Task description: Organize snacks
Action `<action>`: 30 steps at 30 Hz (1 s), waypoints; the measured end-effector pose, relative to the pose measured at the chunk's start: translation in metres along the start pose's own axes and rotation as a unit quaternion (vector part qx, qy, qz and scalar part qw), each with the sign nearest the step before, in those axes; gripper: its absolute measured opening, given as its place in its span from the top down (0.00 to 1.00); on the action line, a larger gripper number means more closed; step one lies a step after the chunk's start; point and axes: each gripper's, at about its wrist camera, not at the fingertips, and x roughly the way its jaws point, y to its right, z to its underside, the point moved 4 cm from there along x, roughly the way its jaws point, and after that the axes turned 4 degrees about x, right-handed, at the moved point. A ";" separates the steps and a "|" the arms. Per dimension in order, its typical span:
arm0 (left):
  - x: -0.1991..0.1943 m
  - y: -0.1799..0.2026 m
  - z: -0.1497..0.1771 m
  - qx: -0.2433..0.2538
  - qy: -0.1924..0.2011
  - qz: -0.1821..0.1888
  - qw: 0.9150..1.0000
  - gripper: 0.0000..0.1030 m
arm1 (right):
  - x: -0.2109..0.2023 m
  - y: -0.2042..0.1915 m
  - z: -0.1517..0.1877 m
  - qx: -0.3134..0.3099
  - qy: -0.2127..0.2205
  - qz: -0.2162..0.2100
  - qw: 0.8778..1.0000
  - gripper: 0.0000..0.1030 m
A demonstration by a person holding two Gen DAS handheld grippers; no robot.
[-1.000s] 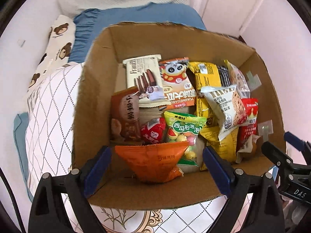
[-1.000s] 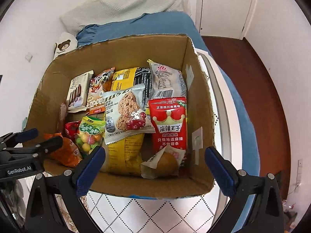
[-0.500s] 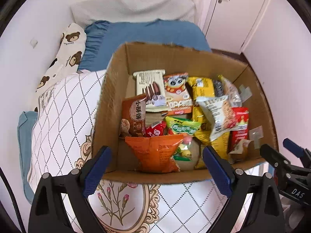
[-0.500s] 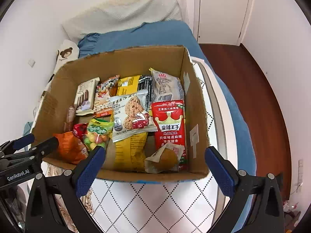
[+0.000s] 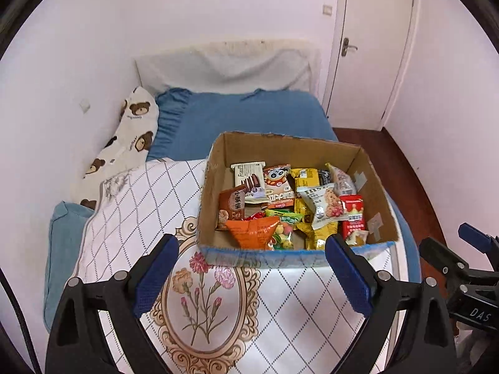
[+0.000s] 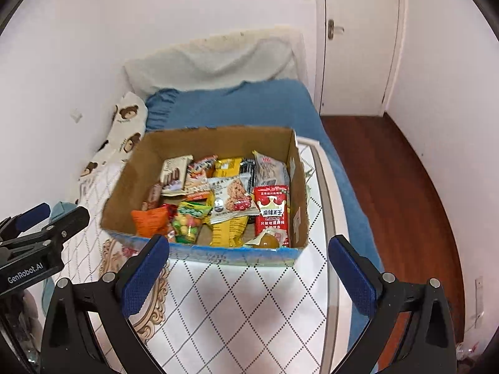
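**Inspector A:** Both claws stood with jaws wide apart and nothing between them. The left gripper (image 5: 251, 272) and the right gripper (image 6: 248, 269) hung short of the open brown cardboard box (image 5: 379, 187), which sat ahead of both sets of fingertips on the white diamond-quilted bed cover (image 5: 299, 305).

**Inspector B:** And the contents?

**Inspector A:** Packets lay overlapped inside. The orange foil snack packet (image 5: 252, 229) sat nearest, against the front wall, ahead of the left claw. The red crown-printed packet (image 6: 269, 210) sat ahead of the right claw.

**Inspector B:** Handling?

**Inspector A:** Judged light, soft and slippery; the contents looked crushable. A pinch across a sealed end seam was advised, not the puffed middle.
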 end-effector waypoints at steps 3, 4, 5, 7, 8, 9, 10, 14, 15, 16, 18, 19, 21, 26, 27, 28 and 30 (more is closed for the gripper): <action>-0.027 0.000 0.009 0.000 0.021 -0.005 1.000 0.07 | -0.030 -0.003 0.008 -0.004 0.016 -0.007 1.000 0.00; -0.033 0.000 0.012 -0.001 0.025 -0.007 1.000 0.07 | -0.038 -0.004 0.011 -0.006 0.020 -0.007 1.000 0.00; -0.040 -0.001 0.015 -0.004 0.030 -0.009 1.000 0.07 | -0.048 -0.005 0.014 -0.007 0.026 -0.006 1.000 0.00; -0.056 -0.002 0.023 -0.009 0.039 -0.004 0.999 0.07 | -0.066 -0.006 0.020 -0.009 0.037 -0.005 0.999 0.00; -0.061 -0.002 0.026 -0.009 0.041 -0.006 0.999 0.07 | -0.074 -0.006 0.022 -0.010 0.043 -0.003 0.999 0.00; -0.066 -0.003 0.028 -0.009 0.044 -0.006 0.999 0.07 | -0.082 -0.005 0.024 -0.011 0.049 -0.001 0.999 0.00; -0.071 -0.002 0.030 -0.009 0.046 -0.006 0.999 0.07 | -0.092 -0.006 0.027 -0.012 0.056 0.000 0.998 0.00; -0.088 -0.002 0.038 -0.008 0.054 -0.004 0.999 0.07 | -0.123 -0.008 0.033 -0.013 0.080 0.002 0.997 0.00; -0.093 -0.002 0.040 -0.008 0.057 -0.003 0.998 0.07 | -0.132 -0.008 0.035 -0.013 0.087 0.003 0.996 0.00; -0.096 -0.002 0.041 -0.007 0.059 -0.003 0.998 0.07 | -0.138 -0.009 0.035 -0.013 0.093 0.004 0.996 0.00; -0.102 -0.002 0.044 -0.005 0.062 -0.006 0.998 0.07 | -0.148 -0.010 0.036 -0.013 0.101 0.004 0.995 0.00; -0.105 -0.001 0.045 -0.005 0.063 -0.005 0.998 0.07 | -0.153 -0.011 0.037 -0.013 0.105 0.005 0.994 0.00; -0.109 0.000 0.046 -0.004 0.064 -0.004 0.998 0.07 | -0.161 -0.011 0.039 -0.013 0.111 0.006 0.994 0.00; -0.117 0.004 0.047 0.001 0.074 -0.006 0.997 0.07 | -0.166 -0.014 0.042 -0.012 0.114 0.004 0.993 0.00; -0.116 0.006 0.047 0.002 0.076 -0.004 0.997 0.06 | -0.166 -0.013 0.043 -0.012 0.114 0.006 0.993 0.00; -0.115 0.007 0.046 0.003 0.076 -0.001 0.997 0.06 | -0.165 -0.013 0.044 -0.010 0.114 0.006 0.993 0.00; -0.109 0.009 0.044 0.004 0.074 0.004 0.997 0.00 | -0.159 -0.012 0.043 -0.010 0.110 0.008 0.994 0.00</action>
